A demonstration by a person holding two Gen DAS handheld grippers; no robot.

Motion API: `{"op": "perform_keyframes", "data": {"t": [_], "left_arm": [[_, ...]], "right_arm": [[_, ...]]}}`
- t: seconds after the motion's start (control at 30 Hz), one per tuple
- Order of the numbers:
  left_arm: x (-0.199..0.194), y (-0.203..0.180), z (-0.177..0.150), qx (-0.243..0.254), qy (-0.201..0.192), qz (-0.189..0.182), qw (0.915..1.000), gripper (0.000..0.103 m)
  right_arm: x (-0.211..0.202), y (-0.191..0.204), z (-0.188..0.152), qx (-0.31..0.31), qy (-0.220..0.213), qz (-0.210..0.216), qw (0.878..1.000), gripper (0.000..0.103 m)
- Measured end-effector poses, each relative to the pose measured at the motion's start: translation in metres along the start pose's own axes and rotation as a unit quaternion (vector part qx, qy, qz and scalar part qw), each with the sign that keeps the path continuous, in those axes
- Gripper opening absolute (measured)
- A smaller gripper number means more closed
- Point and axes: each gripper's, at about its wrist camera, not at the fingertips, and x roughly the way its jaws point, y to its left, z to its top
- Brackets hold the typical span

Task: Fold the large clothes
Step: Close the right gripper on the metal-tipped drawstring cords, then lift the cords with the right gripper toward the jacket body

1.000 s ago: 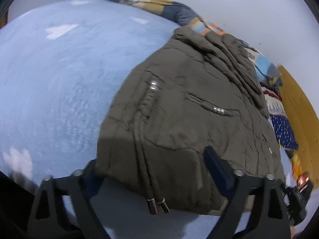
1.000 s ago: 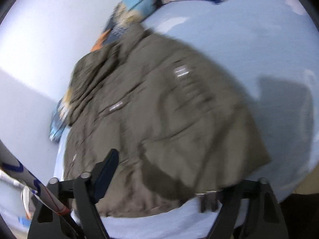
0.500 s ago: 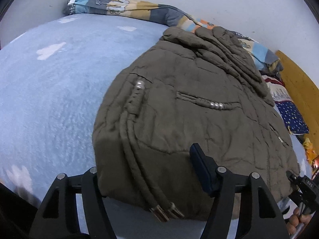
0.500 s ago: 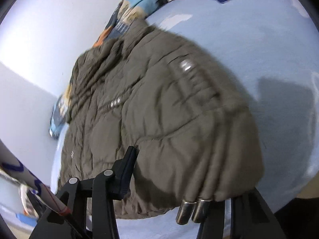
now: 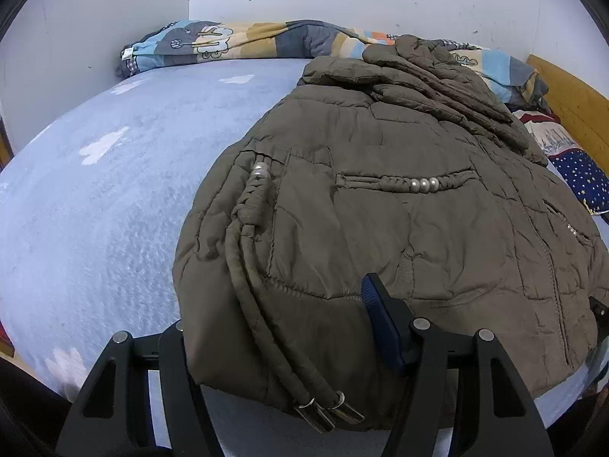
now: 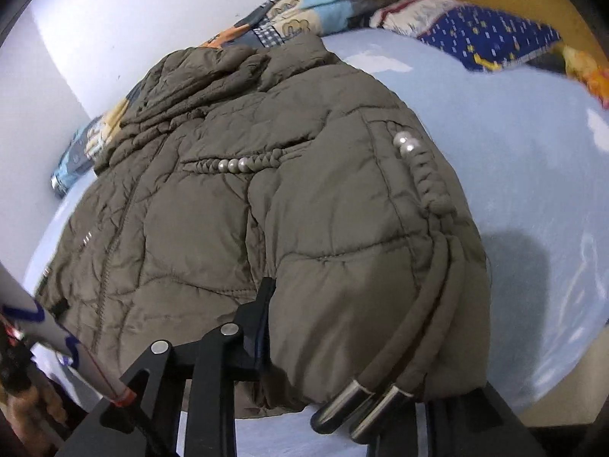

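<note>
An olive-brown padded jacket (image 5: 380, 205) lies on the pale blue bed, hem toward me, hood bunched at the far end. It also fills the right wrist view (image 6: 266, 198). My left gripper (image 5: 281, 335) is open; its fingers straddle the hem corner where two drawcords (image 5: 289, 365) with metal tips hang. My right gripper (image 6: 365, 339) is open, its jaws straddling a hem corner with drawcords (image 6: 403, 346); its right finger is hidden under the cloth.
The bed (image 5: 95, 205) has a light blue fleece cover with white cloud shapes. A patchwork quilt (image 5: 247, 42) lies along the white wall. A navy starred pillow (image 6: 487, 34) and wooden headboard (image 5: 571, 95) are at the side.
Both grippers have come in over the jacket's hem, so the cloth and drawcords now lie between their fingers. The jaws have narrowed a little. The jacket itself has stayed flat.
</note>
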Motion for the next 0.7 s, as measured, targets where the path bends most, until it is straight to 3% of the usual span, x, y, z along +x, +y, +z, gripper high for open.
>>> {"op": "perform_keyframes", "data": {"t": [0.37,0.7], "left_arm": [[-0.002,-0.009,-0.001,0.037,-0.007,0.02,0.9991,0.061],[-0.01,-0.019,-0.001,0.073,-0.024,0.019,0.9968,0.039]], "right_arm": [[-0.001,-0.009,-0.004,0.032,-0.012,0.019,0.999,0.035],[-0.008,0.002,0.002,-0.001,-0.015,0.006,1.0,0.025]]}}
